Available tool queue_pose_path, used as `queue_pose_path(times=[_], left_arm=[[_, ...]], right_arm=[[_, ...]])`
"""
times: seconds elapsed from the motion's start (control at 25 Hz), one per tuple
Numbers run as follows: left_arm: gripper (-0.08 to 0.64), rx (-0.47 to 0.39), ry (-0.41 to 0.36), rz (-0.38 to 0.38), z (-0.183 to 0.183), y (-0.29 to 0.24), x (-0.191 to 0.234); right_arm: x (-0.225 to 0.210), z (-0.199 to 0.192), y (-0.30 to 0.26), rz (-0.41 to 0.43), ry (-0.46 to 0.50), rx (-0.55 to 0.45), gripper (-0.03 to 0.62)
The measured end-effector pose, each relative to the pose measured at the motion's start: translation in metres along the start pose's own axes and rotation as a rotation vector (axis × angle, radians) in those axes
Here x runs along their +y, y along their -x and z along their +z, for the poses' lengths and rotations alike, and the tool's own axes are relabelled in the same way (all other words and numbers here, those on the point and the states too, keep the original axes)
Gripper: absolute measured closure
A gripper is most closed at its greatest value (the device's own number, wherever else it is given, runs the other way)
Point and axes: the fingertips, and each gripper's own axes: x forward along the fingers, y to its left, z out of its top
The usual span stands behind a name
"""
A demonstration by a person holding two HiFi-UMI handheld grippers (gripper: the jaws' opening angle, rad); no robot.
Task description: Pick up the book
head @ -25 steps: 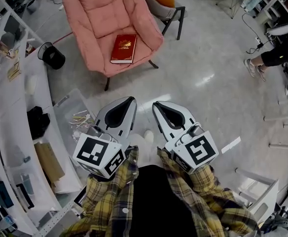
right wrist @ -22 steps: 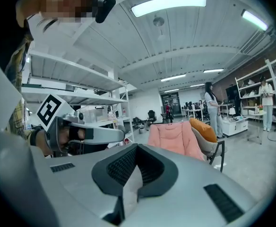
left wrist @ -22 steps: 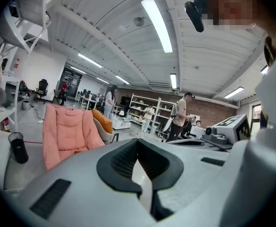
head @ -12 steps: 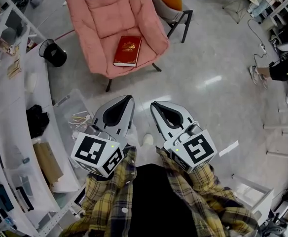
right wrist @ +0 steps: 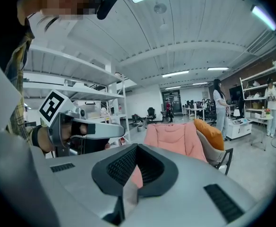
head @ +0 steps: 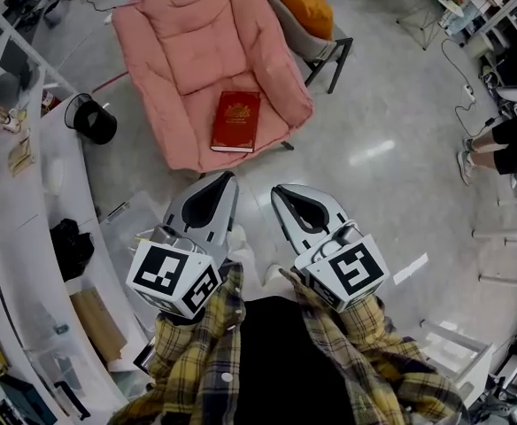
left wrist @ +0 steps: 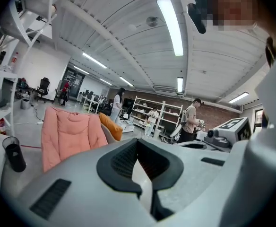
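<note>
Red book (head: 236,121) | gold cover emblem | closed, flat on pink armchair (head: 179,51)

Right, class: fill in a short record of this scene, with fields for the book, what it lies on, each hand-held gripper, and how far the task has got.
book: red, closed, lying flat
support: seat of the pink chair
left hand-held gripper: shut, empty, short of the book
right hand-held gripper: shut, empty, short of the book
task status: book not yet picked up
</note>
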Motion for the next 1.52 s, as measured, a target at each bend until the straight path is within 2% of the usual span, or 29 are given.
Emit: queue_pose_path(times=[0.4, 0.84, 1.24, 1.52], left_arm=[[0.555, 0.042, -0.009, -0.041, 0.022, -0.035, 0.074], [0.555, 0.104, 0.005, -0.062, 0.019, -0.075, 0.107], [0.555, 0.08, 0.01, -0.004, 0.045, -0.136, 0.139], [0.555, 0.045, 0.024, 0.07, 0.069, -0.192, 0.155]], right_arm=[[-0.041, 0.014, -0.072, -0.088, -0.04, -0.002, 0.577], [-0.079, 0.002, -0.108, -0.12, -0.118, 0.04, 0.577], [-0.144, 0.022, -0.158, -0.06, -0.116, 0.039, 0.577], [-0.198, 0.042, -0.186, 0.031, -0.09, 0.048, 0.577]])
